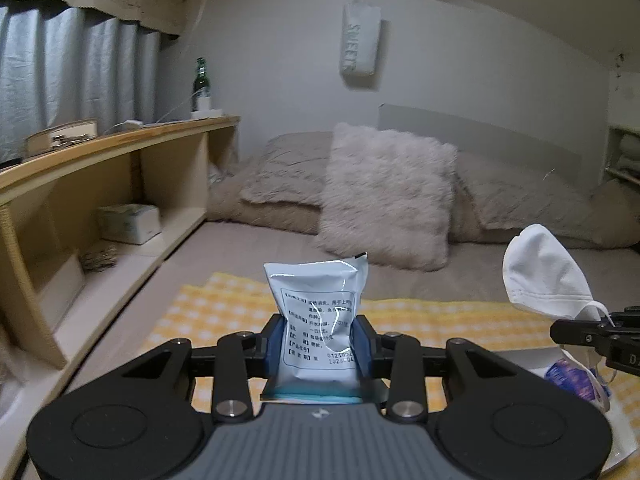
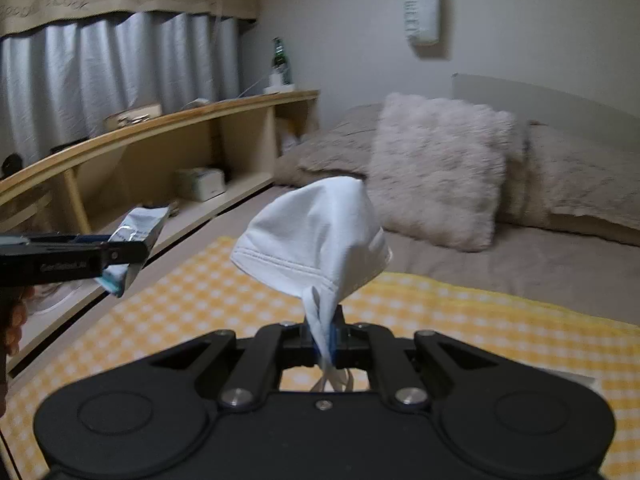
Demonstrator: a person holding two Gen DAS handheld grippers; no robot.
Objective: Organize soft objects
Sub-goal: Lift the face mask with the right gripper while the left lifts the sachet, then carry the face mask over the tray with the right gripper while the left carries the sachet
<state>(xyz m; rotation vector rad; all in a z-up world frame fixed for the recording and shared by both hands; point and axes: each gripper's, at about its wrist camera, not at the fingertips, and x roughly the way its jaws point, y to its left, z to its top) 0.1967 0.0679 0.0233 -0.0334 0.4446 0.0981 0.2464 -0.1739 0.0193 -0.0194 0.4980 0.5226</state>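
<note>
A: On the left, we have the left gripper [image 1: 318, 344] clamped on the silver sachet [image 1: 316, 320], pads pressing its lower sides, so it stands upright above the yellow checked cloth [image 1: 224, 312] spread on the bed [image 1: 256, 248].

B: And on the right, our right gripper [image 2: 324, 338] is squeezed together on the ear loop of the white face mask [image 2: 312, 240], with the mask's body free above the same cloth.

A: We judge both are in carry. We should keep the sachet pinch steady; the foil looks slick and could slip if we tilt it.

B: The mask hangs on its strap alone, so we move it smoothly; a jerk may swing it into the sachet. Farther right we see a purple packet [image 1: 572, 380] lying low, perhaps where things are gathered; we cannot tell.
</note>
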